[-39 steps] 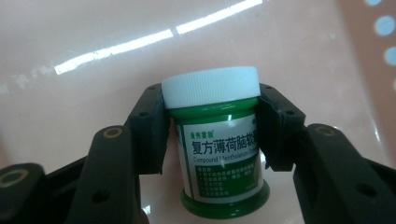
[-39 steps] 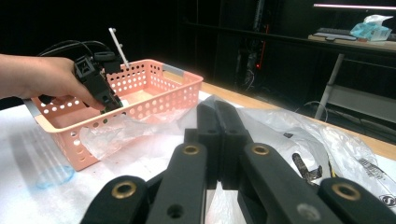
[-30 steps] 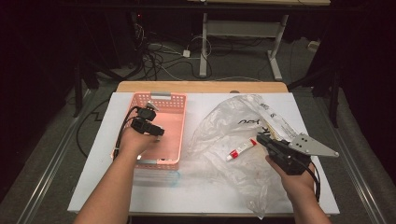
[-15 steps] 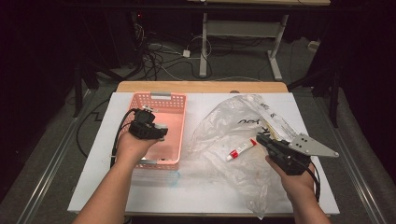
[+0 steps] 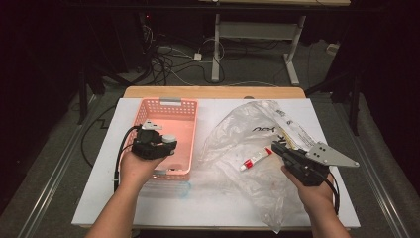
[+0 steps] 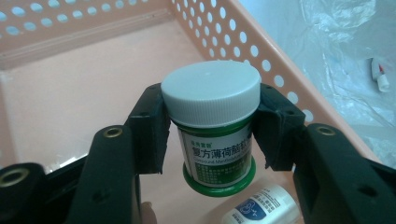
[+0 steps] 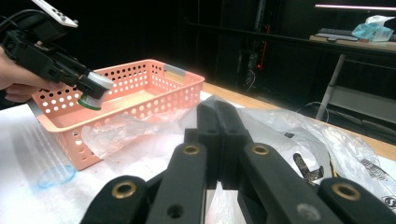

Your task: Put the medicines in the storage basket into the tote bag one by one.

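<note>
Left gripper [image 6: 210, 126] clamps a green jar [image 6: 212, 126] (white lid) above the pink basket [image 5: 184, 106], a small bottle [image 6: 261, 207] lying below. Right gripper [image 5: 274, 147], jaws fully closed, rests on the plastic bag [image 5: 237, 134].

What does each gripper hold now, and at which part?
The left gripper clamps a green jar just below its white cap. The right gripper is shut on nothing visible.
</note>
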Available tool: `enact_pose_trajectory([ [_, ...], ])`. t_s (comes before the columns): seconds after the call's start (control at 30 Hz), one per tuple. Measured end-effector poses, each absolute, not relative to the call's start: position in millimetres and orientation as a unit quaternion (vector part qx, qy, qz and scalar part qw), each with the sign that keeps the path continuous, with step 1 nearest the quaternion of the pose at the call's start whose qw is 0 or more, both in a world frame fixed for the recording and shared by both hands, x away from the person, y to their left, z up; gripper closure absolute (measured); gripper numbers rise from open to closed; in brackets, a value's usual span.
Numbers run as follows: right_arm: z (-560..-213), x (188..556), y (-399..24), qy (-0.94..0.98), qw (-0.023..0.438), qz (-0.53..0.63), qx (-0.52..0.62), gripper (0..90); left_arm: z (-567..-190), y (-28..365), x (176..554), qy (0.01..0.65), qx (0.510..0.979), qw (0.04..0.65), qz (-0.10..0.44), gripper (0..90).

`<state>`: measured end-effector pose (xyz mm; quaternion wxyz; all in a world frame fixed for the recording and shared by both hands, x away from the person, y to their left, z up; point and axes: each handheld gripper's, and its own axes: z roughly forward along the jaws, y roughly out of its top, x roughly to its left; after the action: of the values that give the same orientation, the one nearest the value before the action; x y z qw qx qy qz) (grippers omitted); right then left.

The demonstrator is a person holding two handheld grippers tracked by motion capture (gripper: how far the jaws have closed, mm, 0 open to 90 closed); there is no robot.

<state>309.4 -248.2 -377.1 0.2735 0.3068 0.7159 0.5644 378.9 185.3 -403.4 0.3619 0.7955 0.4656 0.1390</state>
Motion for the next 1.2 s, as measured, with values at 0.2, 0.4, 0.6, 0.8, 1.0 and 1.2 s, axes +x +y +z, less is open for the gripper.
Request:
enact_pose_trajectory([
  [0.2, -377, 309, -248, 0.716, 0.273, 0.564, 0.306, 90.0, -408, 189, 366, 0.458, 0.787, 0.386, 0.148, 48.6],
  [0.4, -378, 309, -247, 0.718, 0.274, 0.563, 0.304, 90.0, -416, 193, 354, 0.457, 0.779, 0.399, 0.159, 48.7],
  [0.6, -378, 309, -246, 0.718, 0.274, 0.564, 0.302, 90.0, -411, 195, 341, 0.446, 0.773, 0.420, 0.167, 48.7],
  [0.8, -378, 309, -247, 0.718, 0.276, 0.564, 0.301, 90.0, -409, 184, 334, 0.431, 0.782, 0.420, 0.162, 48.7],
  [1.0, -377, 308, -248, 0.717, 0.275, 0.566, 0.301, 90.0, -404, 170, 329, 0.411, 0.788, 0.432, 0.157, 48.7],
  [1.2, -377, 308, -247, 0.718, 0.274, 0.566, 0.300, 90.0, -401, 158, 323, 0.395, 0.790, 0.446, 0.144, 48.7],
])
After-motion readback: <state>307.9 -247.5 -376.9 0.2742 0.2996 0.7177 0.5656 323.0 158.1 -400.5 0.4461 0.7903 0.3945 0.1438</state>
